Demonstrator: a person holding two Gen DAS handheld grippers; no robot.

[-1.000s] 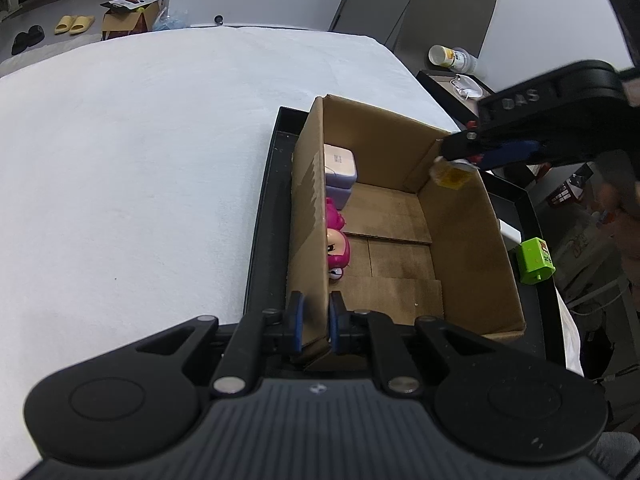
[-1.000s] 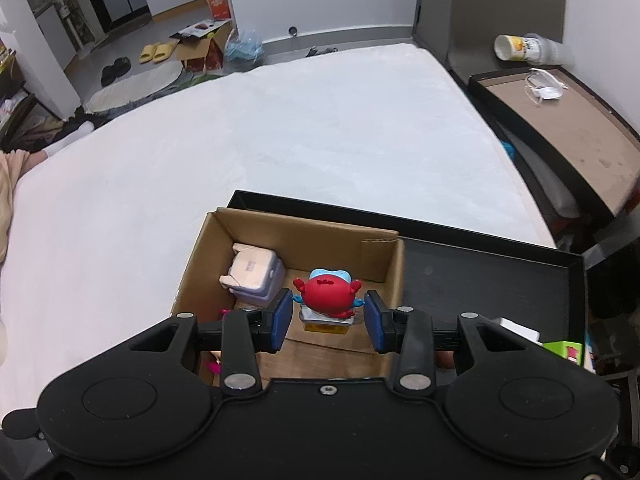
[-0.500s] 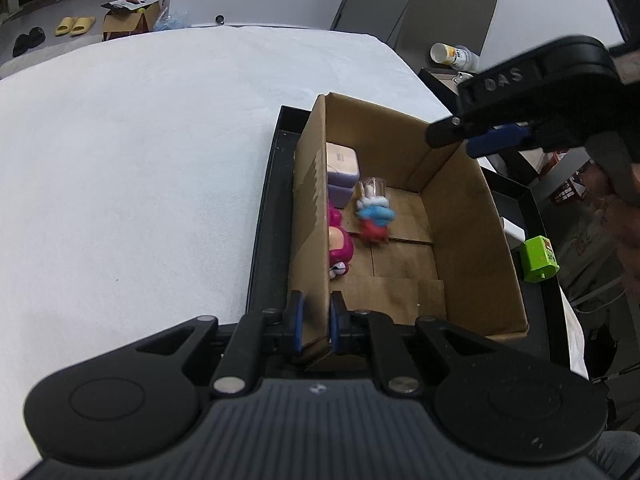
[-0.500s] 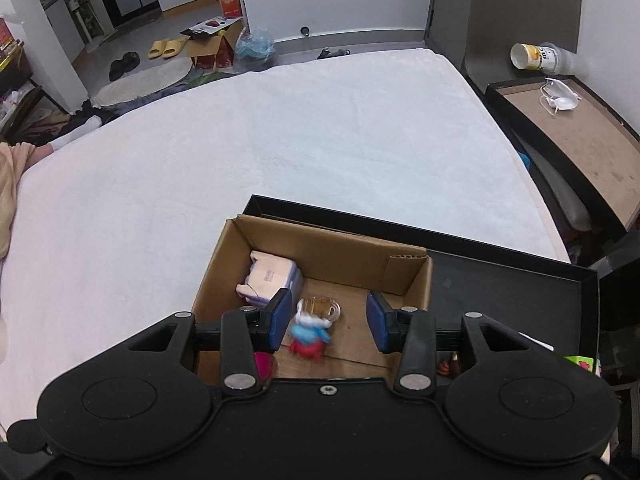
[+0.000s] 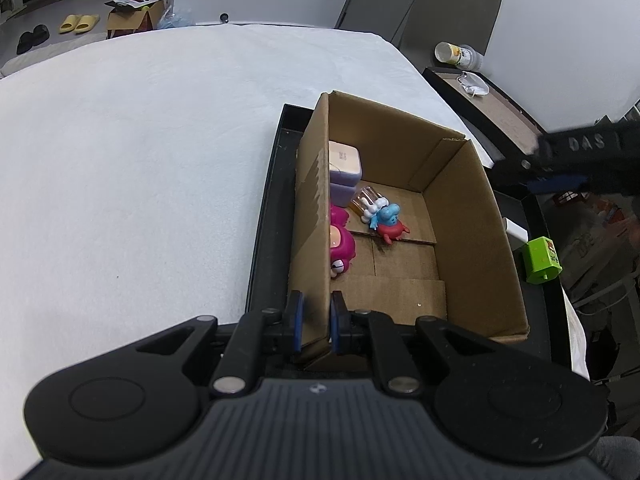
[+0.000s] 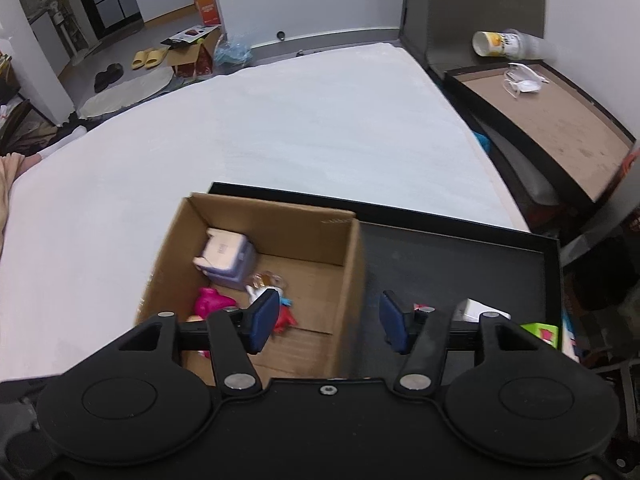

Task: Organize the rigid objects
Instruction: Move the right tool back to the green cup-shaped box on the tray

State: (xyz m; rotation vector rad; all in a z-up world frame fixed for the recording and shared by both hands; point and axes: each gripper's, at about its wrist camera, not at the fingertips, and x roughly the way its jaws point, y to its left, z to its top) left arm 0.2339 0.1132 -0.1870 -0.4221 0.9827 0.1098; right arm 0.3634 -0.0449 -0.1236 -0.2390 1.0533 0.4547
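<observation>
Left wrist view: your left gripper (image 5: 315, 322) pinches the cardboard box (image 5: 476, 240) near wall; the red-and-blue figurine (image 5: 386, 222) lies inside, base pointing far-left. Your right gripper (image 6: 328, 322) is empty, its jaws opening.

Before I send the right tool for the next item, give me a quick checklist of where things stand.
1. Red and blue figure released into the cardboard box: ok, it lies on the box floor.
2. Right tool free: ok, jaws opening, nothing between them.
3. Left tool steadying the box: ok, shut on the near corner wall.
4. Room in the box: ok, the pink figure and lilac case sit along one wall.
5. Next items reachable: ok, the green block is on the black tray, beside a white item.
6. Figure undamaged: cannot tell.
</observation>
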